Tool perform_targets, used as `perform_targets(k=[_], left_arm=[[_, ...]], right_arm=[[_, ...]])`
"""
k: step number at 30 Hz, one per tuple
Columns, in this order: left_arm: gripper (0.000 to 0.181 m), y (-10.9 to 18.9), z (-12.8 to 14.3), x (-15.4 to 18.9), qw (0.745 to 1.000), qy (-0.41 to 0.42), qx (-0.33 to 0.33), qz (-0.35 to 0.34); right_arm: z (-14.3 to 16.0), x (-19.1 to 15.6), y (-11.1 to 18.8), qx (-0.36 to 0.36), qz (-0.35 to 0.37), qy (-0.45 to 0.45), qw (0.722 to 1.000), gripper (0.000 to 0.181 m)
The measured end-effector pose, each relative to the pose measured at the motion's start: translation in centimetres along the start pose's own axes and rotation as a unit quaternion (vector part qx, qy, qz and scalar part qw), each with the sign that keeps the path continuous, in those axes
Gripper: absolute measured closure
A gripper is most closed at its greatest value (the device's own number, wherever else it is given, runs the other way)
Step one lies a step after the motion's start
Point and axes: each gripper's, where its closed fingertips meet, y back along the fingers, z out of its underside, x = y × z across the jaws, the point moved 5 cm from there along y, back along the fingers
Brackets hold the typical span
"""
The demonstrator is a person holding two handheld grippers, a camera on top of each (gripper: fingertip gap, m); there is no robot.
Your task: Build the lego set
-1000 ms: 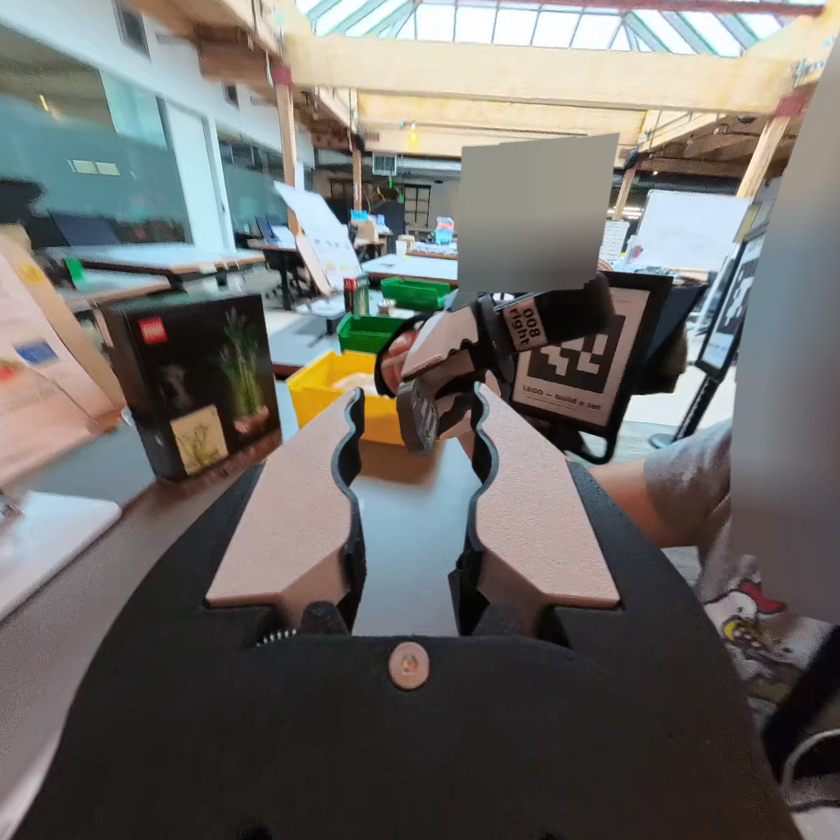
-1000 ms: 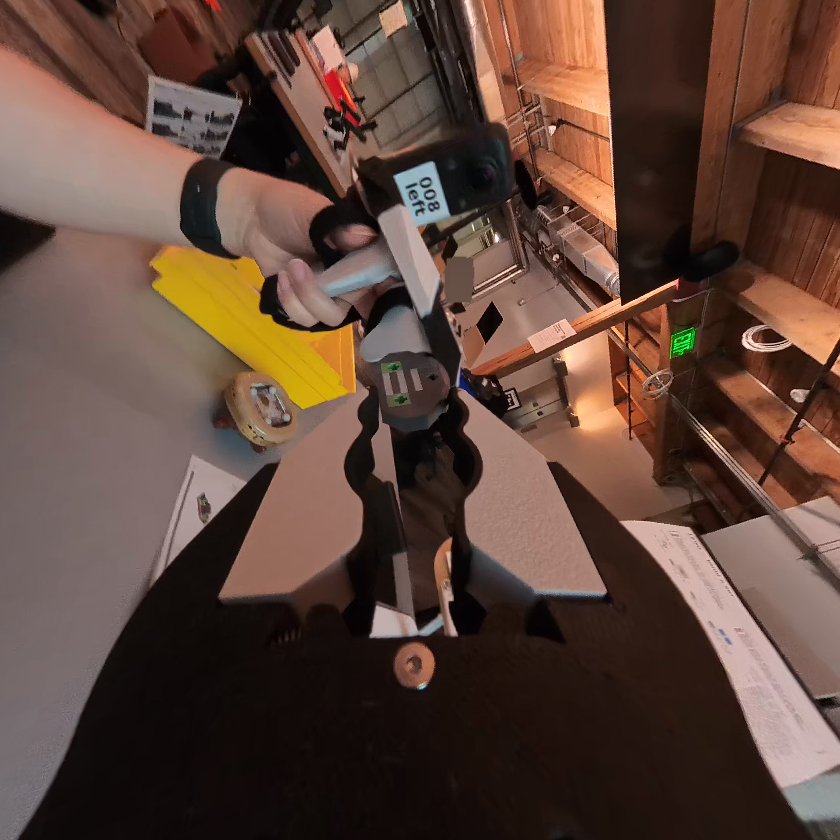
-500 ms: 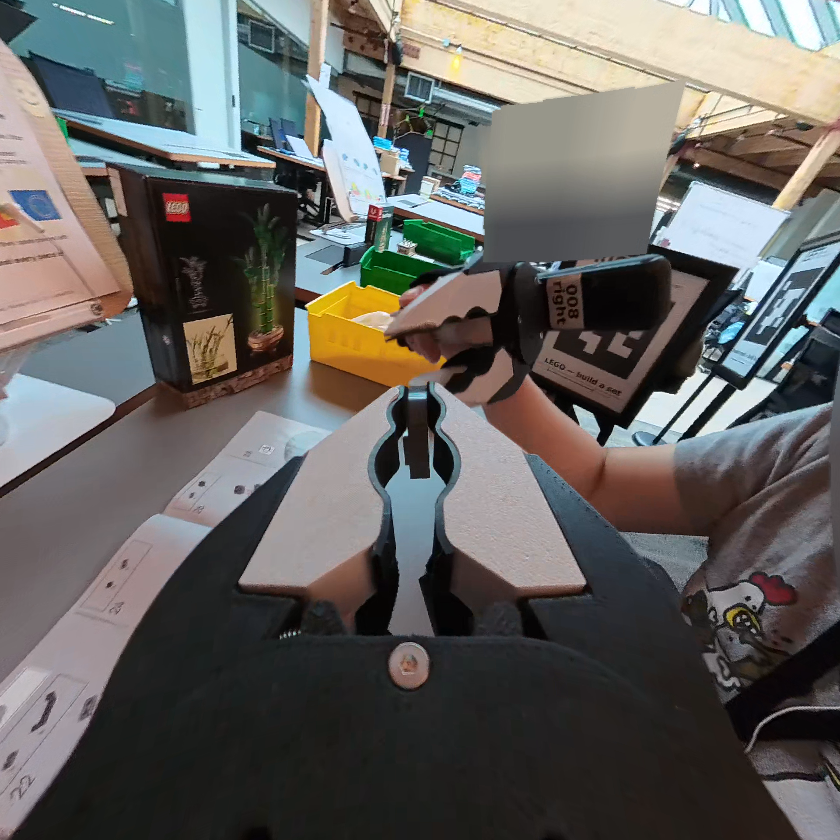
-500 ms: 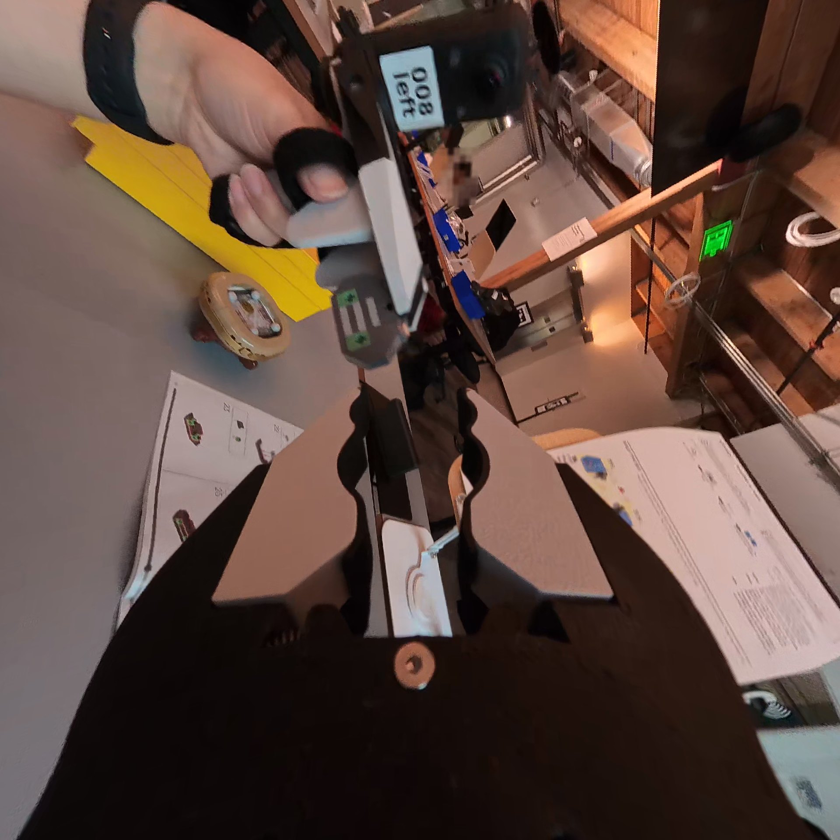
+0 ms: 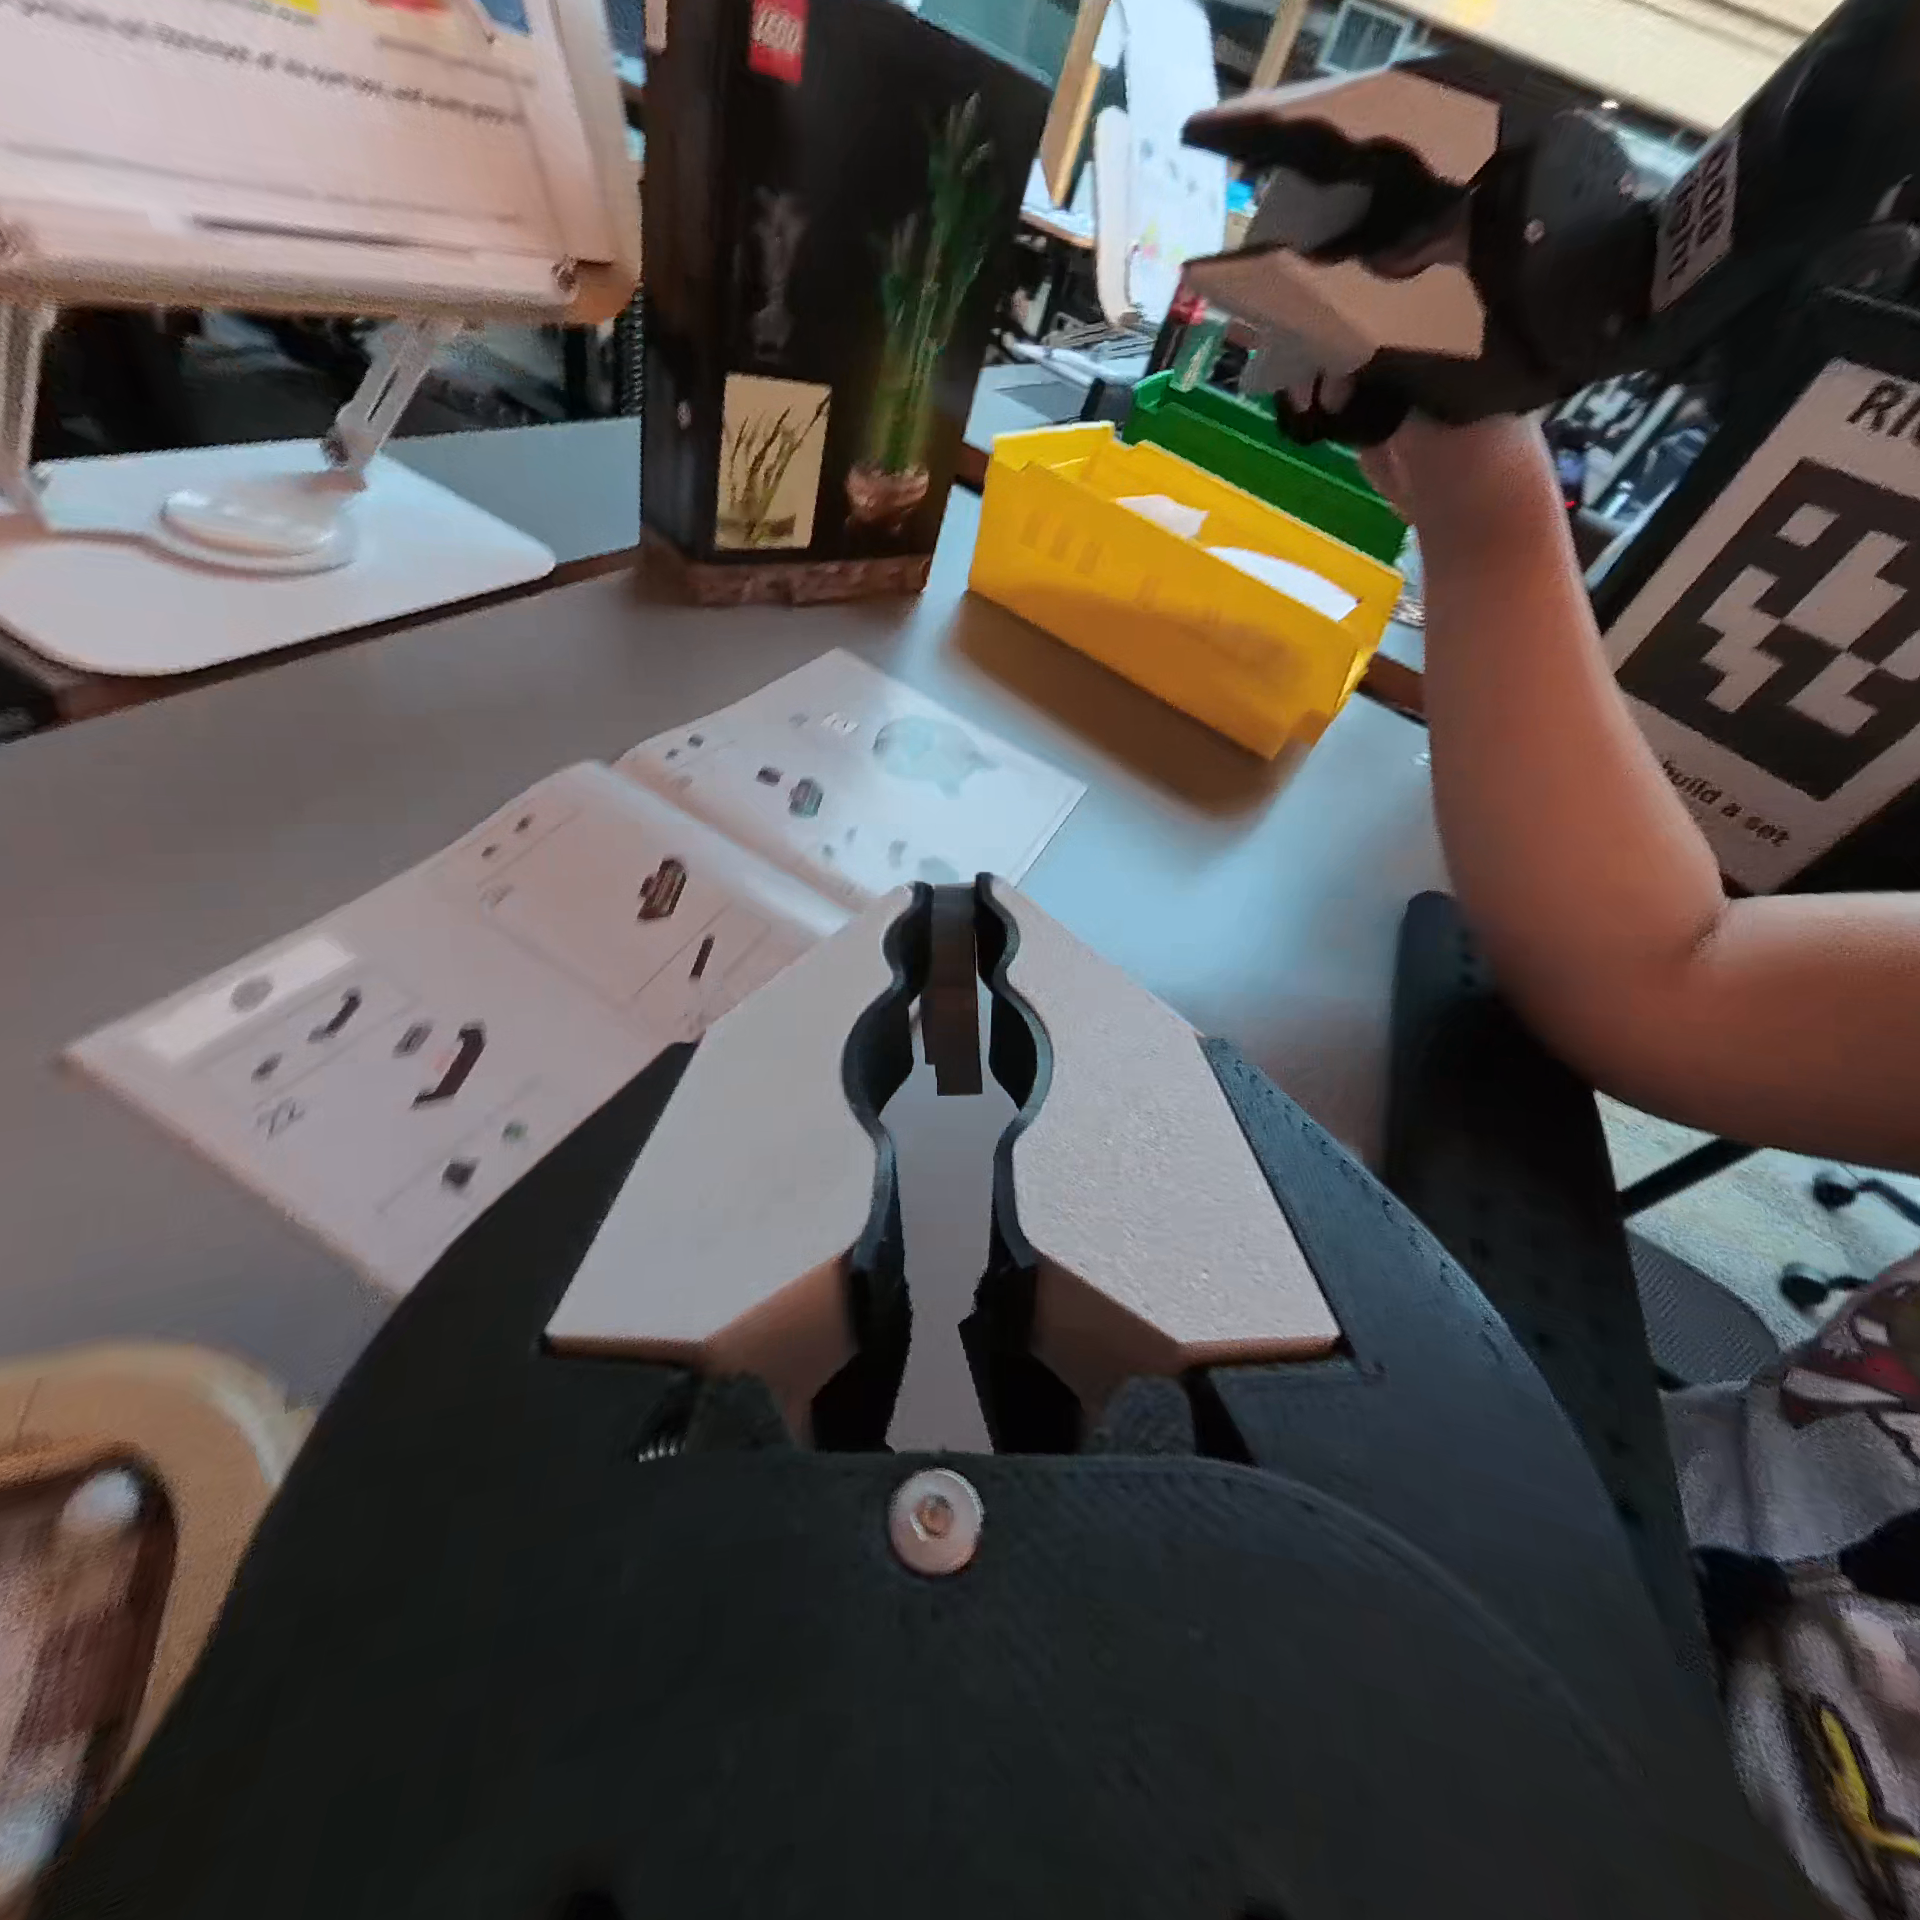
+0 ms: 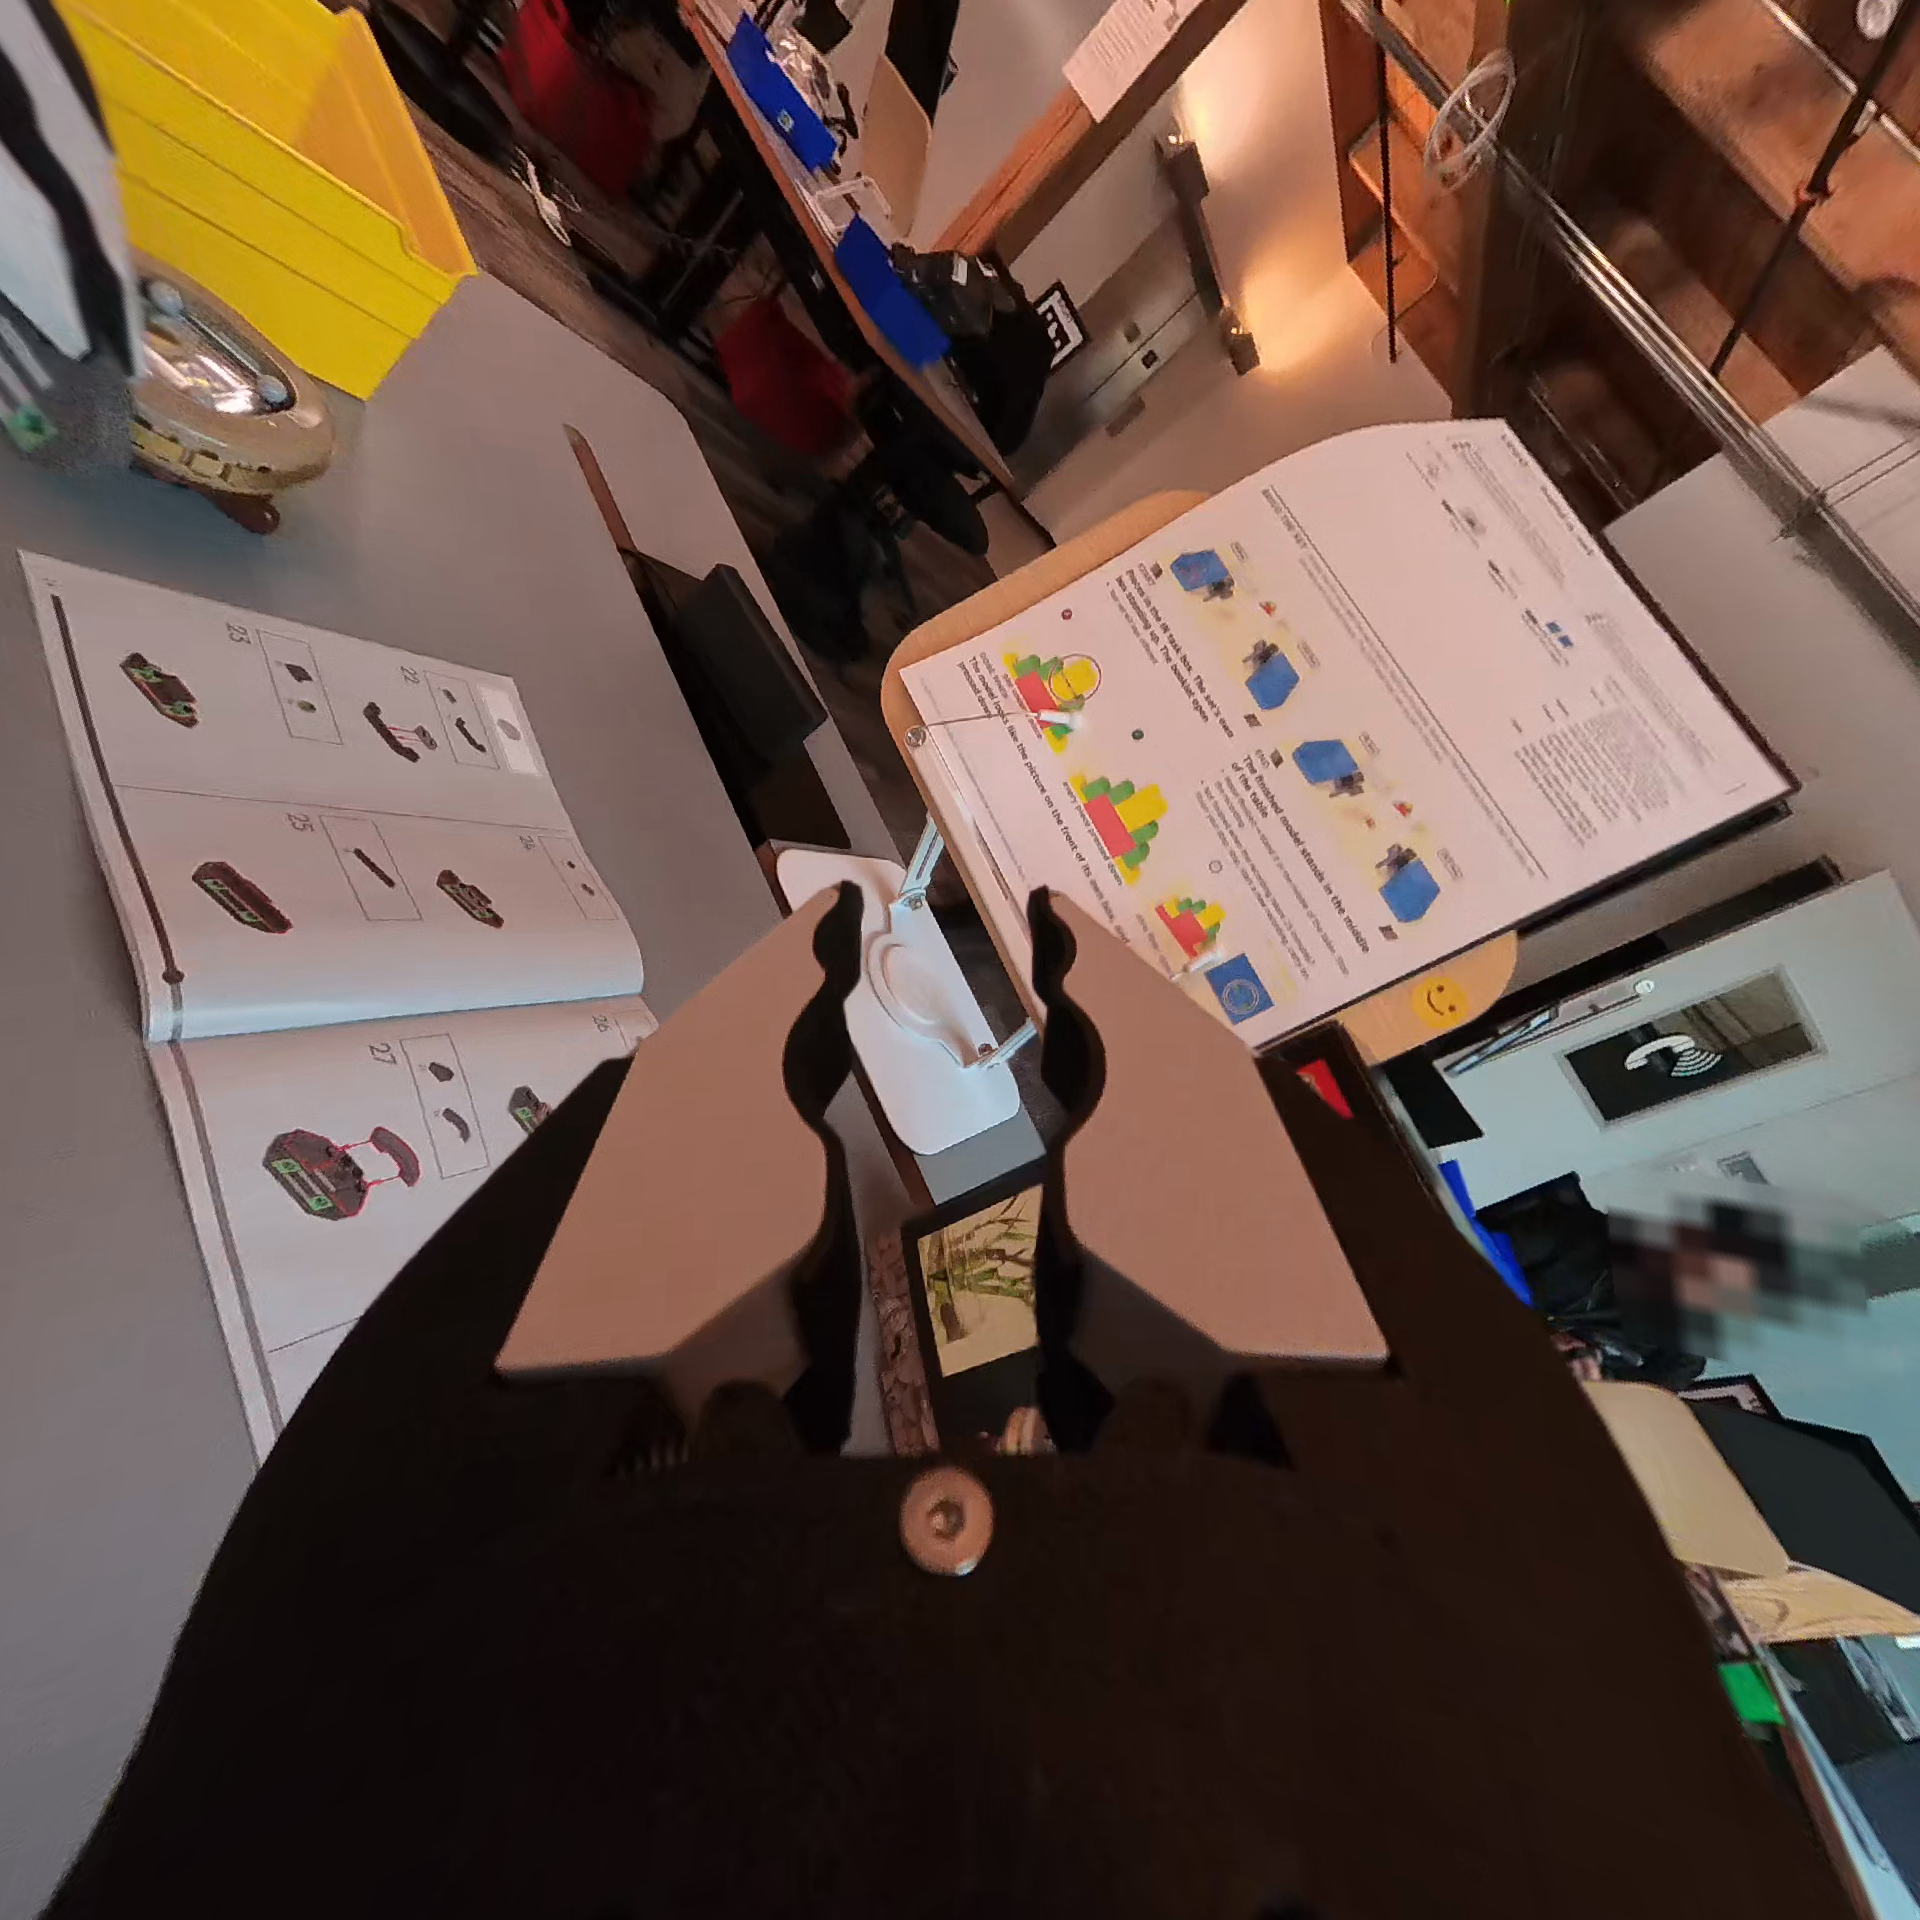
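Note:
My left gripper [image 5: 948, 904] is shut on a thin dark lego piece [image 5: 953, 1003] and holds it edge-up above the open instruction booklet [image 5: 582, 966]. My right gripper [image 6: 945, 914] is open and empty, raised above the table; it also shows in the left wrist view [image 5: 1205, 203] at the upper right, held by a hand. A round tan lego build [image 6: 223, 416] stands on the grey table [image 6: 499, 436] beyond the booklet [image 6: 343, 831]; it shows blurred in the left wrist view [image 5: 83, 1558] at the bottom left.
A yellow bin [image 5: 1174, 592] and a green bin [image 5: 1257, 468] stand at the back right. The black lego box [image 5: 821, 291] stands behind the booklet. A white stand [image 6: 914, 1029] holding a printed sheet [image 6: 1340, 748] is at the left. A marker board [image 5: 1787, 655] is at the right. My right fingertips sit around 25 cm from my left ones.
The left gripper was open, closed on the dark piece at the right gripper's tips, then swung down over the booklet. The right gripper opened and drew away upward.

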Motion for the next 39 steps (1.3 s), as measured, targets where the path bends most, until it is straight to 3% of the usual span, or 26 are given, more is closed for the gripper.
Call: perform_targets(k=[4, 9, 16, 22, 31, 34, 39], left_arm=[[0.176, 1.3, 2.2, -0.5, 0.999, 0.025, -0.002, -0.033], [0.176, 0.8, 3.5, -0.3, 0.997, 0.065, -0.002, -0.029], [0.176, -0.5, 4.8, -0.7, 0.997, 0.051, -0.039, -0.040], [0.176, 0.1, 6.4, -2.1, 0.994, 0.064, -0.059, -0.068], [0.175, 0.5, 6.9, -2.9, 0.991, 0.112, -0.043, -0.054], [0.175, 0.3, 6.9, -2.8, 0.992, 0.122, -0.027, -0.031], [0.176, 0.4, 6.5, -2.3, 0.991, 0.131, -0.001, -0.010]], right_arm=[[0.4, -0.1, -0.1, 0.001, -0.011, -0.015, 1.000, 0.151], [2.4, -0.9, -1.0, -0.047, -0.036, -0.021, 0.998, 0.152], [2.9, -1.2, -1.4, -0.054, -0.044, -0.021, 0.997, 0.153], [3.3, -1.6, -2.0, -0.060, -0.057, -0.022, 0.996, 0.154], [3.4, -2.5, -2.5, -0.072, -0.074, -0.011, 0.995, 0.154], [3.6, -3.8, -2.6, -0.073, -0.125, -0.033, 0.989, 0.166], [3.0, -5.1, -3.7, -0.077, -0.156, -0.032, 0.984, 0.167]])
